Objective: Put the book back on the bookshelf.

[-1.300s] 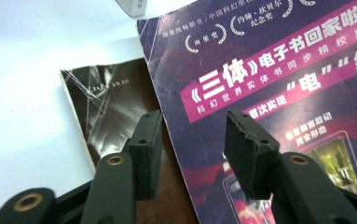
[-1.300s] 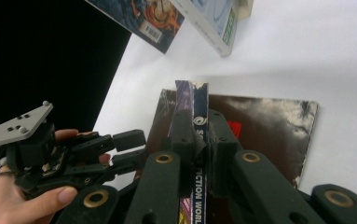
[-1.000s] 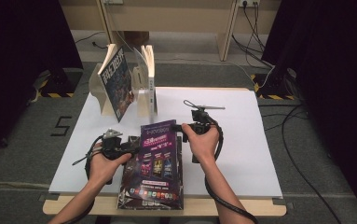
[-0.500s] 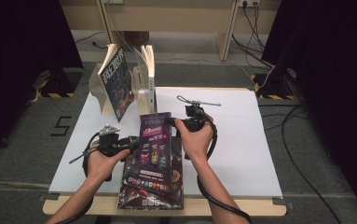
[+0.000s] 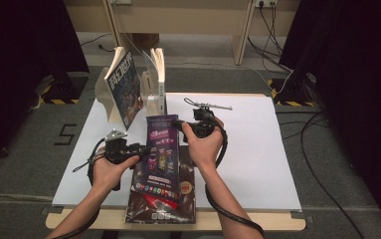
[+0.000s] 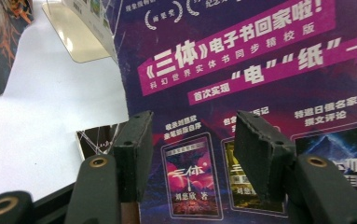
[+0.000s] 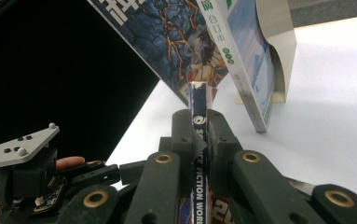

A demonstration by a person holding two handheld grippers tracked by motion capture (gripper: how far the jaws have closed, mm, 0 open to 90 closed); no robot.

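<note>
A purple magazine point(image 5: 160, 149) is raised on edge over the table's front middle, its cover facing left. My right gripper point(image 5: 184, 127) is shut on its upper right edge; the right gripper view has that thin edge point(image 7: 198, 140) pinched between the jaws of the right gripper point(image 7: 198, 116). My left gripper point(image 5: 141, 148) is at the magazine's left side, open. In the left gripper view the left gripper point(image 6: 192, 135) has its jaws apart in front of the purple cover point(image 6: 260, 60), with nothing between them.
A dark magazine point(image 5: 188, 199) lies flat under the raised one at the front edge. A cream stand point(image 5: 153, 99) at the back left holds a leaning blue-cover magazine point(image 5: 126, 92) and an upright one point(image 5: 158, 74). White sheet point(image 5: 257, 149) covers the table.
My right gripper has moved up and to the left with the purple magazine, tipping it steeper. The left gripper has stayed about where it was.
</note>
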